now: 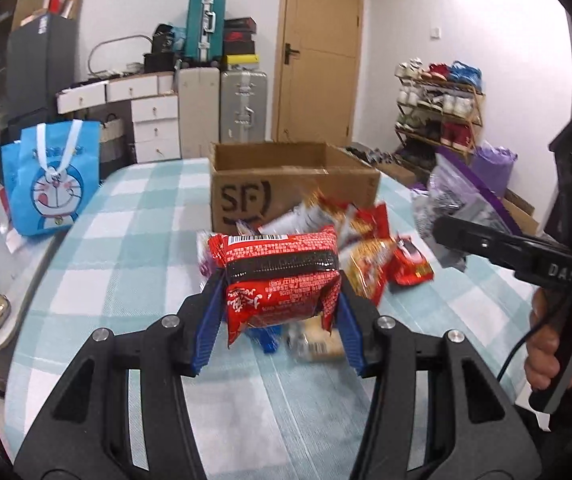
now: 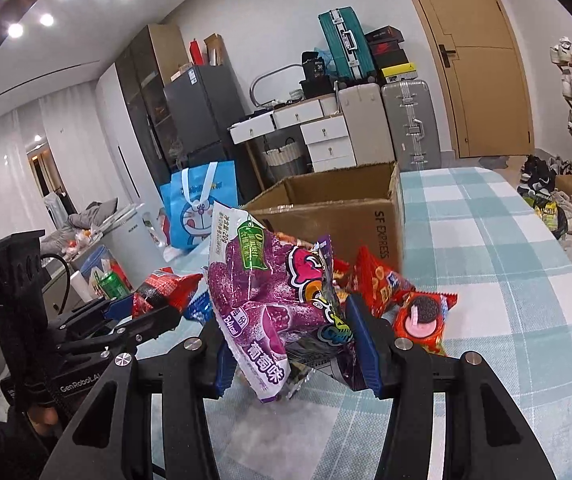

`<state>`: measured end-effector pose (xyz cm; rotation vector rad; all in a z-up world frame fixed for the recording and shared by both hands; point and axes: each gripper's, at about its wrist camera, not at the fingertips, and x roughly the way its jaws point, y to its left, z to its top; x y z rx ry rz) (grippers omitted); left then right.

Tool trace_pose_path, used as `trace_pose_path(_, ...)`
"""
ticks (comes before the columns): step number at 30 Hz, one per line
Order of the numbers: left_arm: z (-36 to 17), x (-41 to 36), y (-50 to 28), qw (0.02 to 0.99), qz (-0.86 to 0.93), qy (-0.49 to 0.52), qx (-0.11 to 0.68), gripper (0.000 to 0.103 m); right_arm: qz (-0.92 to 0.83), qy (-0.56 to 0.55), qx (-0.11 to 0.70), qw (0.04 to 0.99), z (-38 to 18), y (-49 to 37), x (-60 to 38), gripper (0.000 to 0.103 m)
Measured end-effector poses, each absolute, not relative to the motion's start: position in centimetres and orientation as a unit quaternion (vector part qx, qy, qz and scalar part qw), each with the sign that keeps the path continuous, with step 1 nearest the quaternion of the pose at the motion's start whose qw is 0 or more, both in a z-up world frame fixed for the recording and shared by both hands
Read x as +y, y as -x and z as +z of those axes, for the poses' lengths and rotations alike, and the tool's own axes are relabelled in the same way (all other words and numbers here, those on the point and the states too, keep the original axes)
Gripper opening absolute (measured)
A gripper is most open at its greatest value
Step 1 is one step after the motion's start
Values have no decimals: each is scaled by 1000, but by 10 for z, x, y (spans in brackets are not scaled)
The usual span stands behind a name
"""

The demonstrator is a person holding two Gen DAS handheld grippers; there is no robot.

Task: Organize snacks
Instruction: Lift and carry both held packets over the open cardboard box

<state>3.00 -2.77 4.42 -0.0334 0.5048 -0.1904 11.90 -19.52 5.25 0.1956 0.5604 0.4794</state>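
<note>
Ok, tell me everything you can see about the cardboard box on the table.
The cardboard box is plain brown corrugated card, open at the top with its flaps up. "SF" is printed in black on one side, "SF EXPRESS" on another. It stands upright on the blue-and-white checked tablecloth, beyond the heap of snack packets, some of which lie against its front. What is inside cannot be seen. Neither gripper touches it.
</note>
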Motion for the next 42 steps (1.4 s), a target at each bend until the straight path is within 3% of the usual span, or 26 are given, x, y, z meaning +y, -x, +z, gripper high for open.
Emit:
trace_pose_path(24, 113, -23, -118, 974, -59, 24, 220, 49, 232, -97, 260, 932, 97, -177, -183, 51)
trace_pose_path(42, 117, -31, -203, 970, -40, 26, 236, 49, 210, -116, 286, 928, 95, -240, -182, 51)
